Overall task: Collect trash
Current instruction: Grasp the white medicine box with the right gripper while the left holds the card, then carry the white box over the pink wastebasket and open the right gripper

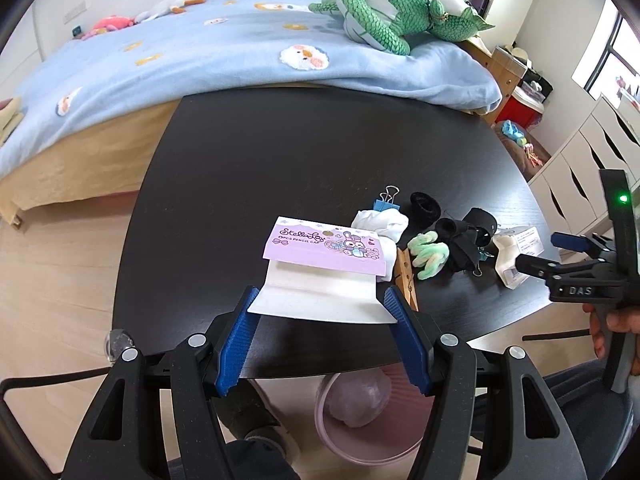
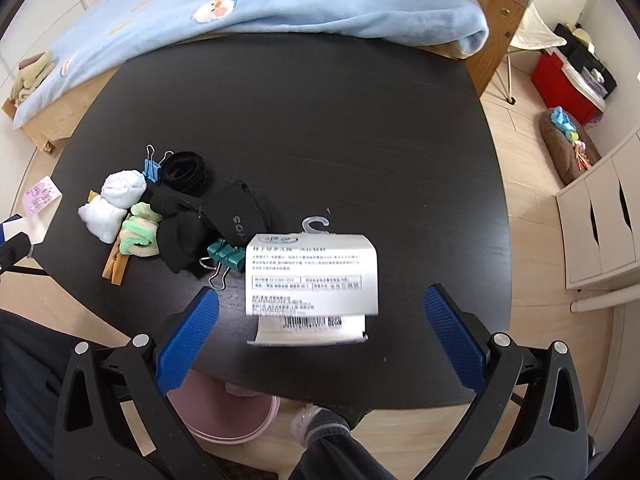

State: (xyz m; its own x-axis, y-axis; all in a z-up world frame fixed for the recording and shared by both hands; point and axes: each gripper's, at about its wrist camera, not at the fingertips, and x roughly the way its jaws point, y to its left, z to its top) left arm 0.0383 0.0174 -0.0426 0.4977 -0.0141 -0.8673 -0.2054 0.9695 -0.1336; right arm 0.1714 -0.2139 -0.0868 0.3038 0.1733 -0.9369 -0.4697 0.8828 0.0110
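Observation:
My left gripper (image 1: 322, 300) is shut on a purple and white pencil-cap packaging card (image 1: 320, 254), its blue pads pressing the card's white lower edges just above the black table (image 1: 280, 160). In the right wrist view, the card (image 2: 42, 194) shows at the far left. My right gripper (image 2: 322, 294) is open, pointing down over a white printed sock label with a plastic hook (image 2: 312, 276) lying near the table's front edge. The pads stand wide on either side of the label, apart from it. From the left wrist view the right gripper (image 1: 550, 254) hovers over that label (image 1: 516, 256).
A pink bin (image 1: 360, 420) with a bag in it stands on the floor under the table's front edge. A pile on the table holds white cloth (image 2: 116, 204), black socks (image 2: 208, 220), a green fuzzy item (image 2: 138, 232), binder clips (image 2: 228, 258) and a wooden clothespin (image 2: 116, 266). The bed lies behind.

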